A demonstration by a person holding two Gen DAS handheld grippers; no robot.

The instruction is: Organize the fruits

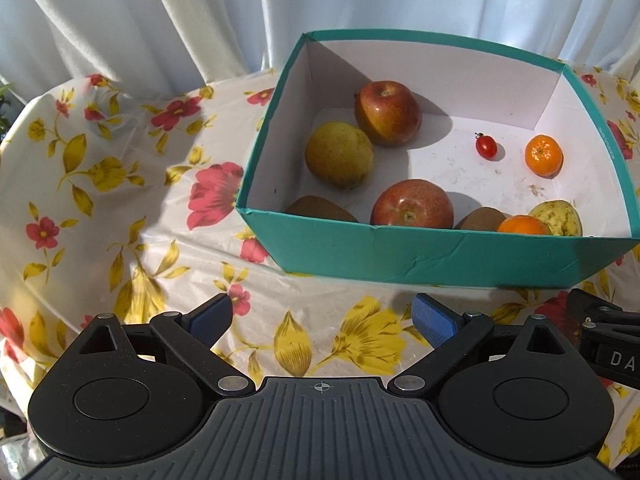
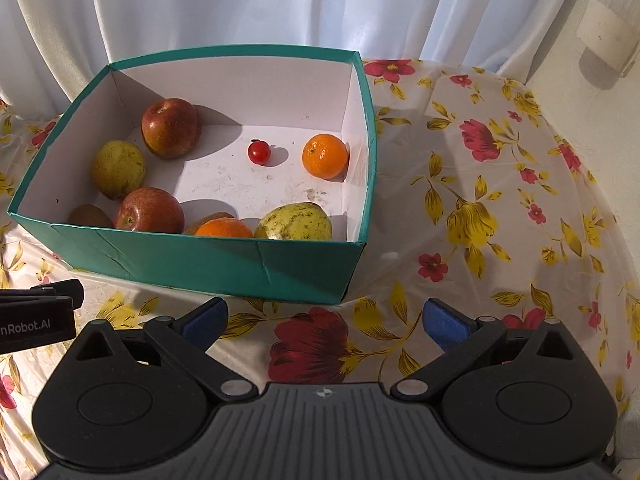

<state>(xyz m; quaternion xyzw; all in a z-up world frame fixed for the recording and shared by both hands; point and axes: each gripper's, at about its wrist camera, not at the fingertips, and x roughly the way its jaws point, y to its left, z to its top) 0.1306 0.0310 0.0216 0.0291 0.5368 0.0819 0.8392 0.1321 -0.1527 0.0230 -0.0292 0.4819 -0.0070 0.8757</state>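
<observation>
Where the fruits lie, we see them all inside the box (image 2: 208, 268), a teal carton with white inner walls that stands on the bench (image 2: 480, 208). Against its far left corner sits one apple (image 2: 171, 128), with a pear (image 2: 118, 168) just beside it and nearer us; a second apple (image 2: 149, 210) lies by the near wall, flanked by two kiwis, one (image 1: 320, 208) in the near left corner and the other (image 1: 482, 218) half hidden behind the wall. To the right of them an orange (image 2: 224, 228) touches a speckled pear (image 2: 296, 222). Out on the open floor of the box a cherry tomato (image 2: 259, 152) lies alone, and another orange (image 2: 325, 156) rests close to the right wall. Both of our tools hover over the bench just short of the box: the left tool (image 1: 322, 318) has its blue pads spread wide with nothing between them, and the right tool (image 2: 324, 318) is likewise released and empty. A flowered cloth (image 1: 120, 184) covers the bench, and a white curtain (image 2: 260, 4) hangs behind it.
</observation>
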